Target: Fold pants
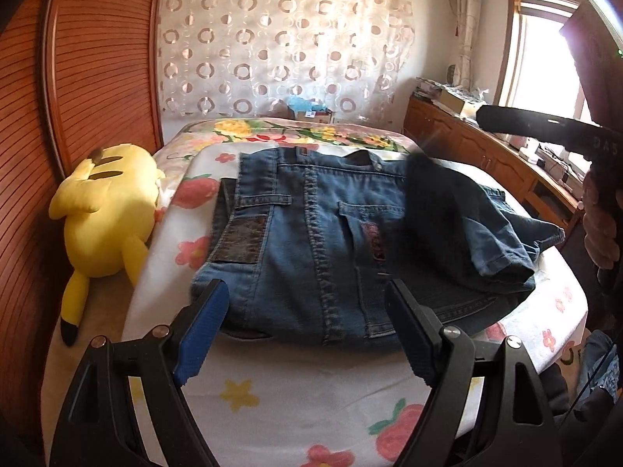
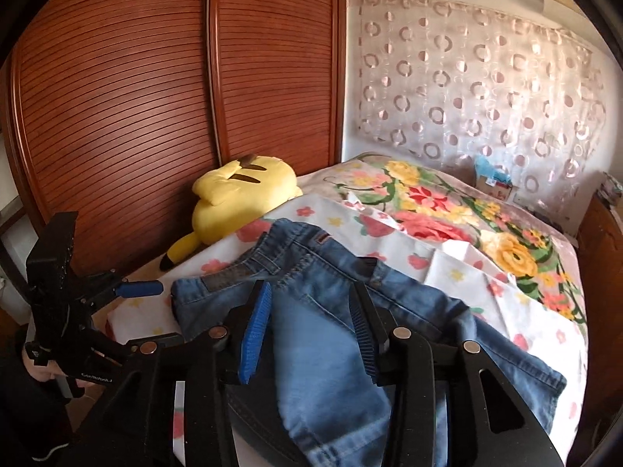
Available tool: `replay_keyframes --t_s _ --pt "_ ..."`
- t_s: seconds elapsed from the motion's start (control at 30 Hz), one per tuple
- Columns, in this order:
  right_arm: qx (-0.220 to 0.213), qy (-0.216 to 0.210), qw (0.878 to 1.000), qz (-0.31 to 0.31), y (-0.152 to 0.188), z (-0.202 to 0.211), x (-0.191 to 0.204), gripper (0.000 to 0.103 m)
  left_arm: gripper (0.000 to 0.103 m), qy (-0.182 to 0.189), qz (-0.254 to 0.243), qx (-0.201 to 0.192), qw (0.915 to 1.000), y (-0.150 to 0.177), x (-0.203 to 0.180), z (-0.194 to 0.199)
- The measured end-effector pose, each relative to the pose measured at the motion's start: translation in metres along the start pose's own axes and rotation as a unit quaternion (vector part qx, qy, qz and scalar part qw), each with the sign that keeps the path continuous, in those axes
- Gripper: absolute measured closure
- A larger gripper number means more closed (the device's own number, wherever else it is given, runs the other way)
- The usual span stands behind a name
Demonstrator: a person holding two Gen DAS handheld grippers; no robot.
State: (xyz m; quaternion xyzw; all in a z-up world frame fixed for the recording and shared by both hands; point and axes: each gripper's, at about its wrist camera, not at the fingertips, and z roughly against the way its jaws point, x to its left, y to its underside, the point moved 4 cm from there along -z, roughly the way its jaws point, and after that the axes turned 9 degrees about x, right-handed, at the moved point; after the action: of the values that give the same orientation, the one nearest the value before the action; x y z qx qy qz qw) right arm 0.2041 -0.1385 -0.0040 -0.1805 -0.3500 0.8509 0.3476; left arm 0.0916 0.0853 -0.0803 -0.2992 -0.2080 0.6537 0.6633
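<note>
Jeans [image 1: 323,241] lie on the flowered sheet [image 1: 272,397] on the bed, seat side up, waistband towards the far end. Leg fabric is doubled over onto the right half, hem [image 1: 502,268] bunched and skewed.

Your left gripper [image 1: 300,334] hangs at the near fold edge, jaws wide, nothing between them. Your right gripper [image 2: 307,334] stands part open over the folded-over leg; denim lies between the jaws, but the pads don't look to be pressing it. Reads as a release.

Step in hand, as I judge it: leg fold laid, not yet squared. Next move calls for tidying that skewed hem, then taking the near edge for another fold.

Room: clear sheet nearside. Yellow plush toy [image 1: 109,202] sits left, apart from the denim; wardrobe door [image 2: 155,97] behind it. The bed edge drops off close beside the hem on the right.
</note>
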Motion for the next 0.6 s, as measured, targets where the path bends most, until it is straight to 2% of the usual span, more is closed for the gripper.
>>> replay_keyframes --t_s 0.13,0.33,0.6 --pt "0.001 0.012 1.0 -0.016 0.022 0.013 0.01 0.059 0.02 0.003 -0.009 -0.001 1.0 -0.004 -0.007 -0.001" --pt "0.029 0.029 0.998 -0.051 0.06 0.015 0.004 0.058 0.02 0.003 -0.019 0.006 0.9998 -0.008 -0.013 -0.01" --pt "0.052 0.038 0.994 -0.088 0.075 0.007 -0.002 0.052 0.021 0.009 -0.033 0.026 0.9991 -0.01 -0.017 -0.033"
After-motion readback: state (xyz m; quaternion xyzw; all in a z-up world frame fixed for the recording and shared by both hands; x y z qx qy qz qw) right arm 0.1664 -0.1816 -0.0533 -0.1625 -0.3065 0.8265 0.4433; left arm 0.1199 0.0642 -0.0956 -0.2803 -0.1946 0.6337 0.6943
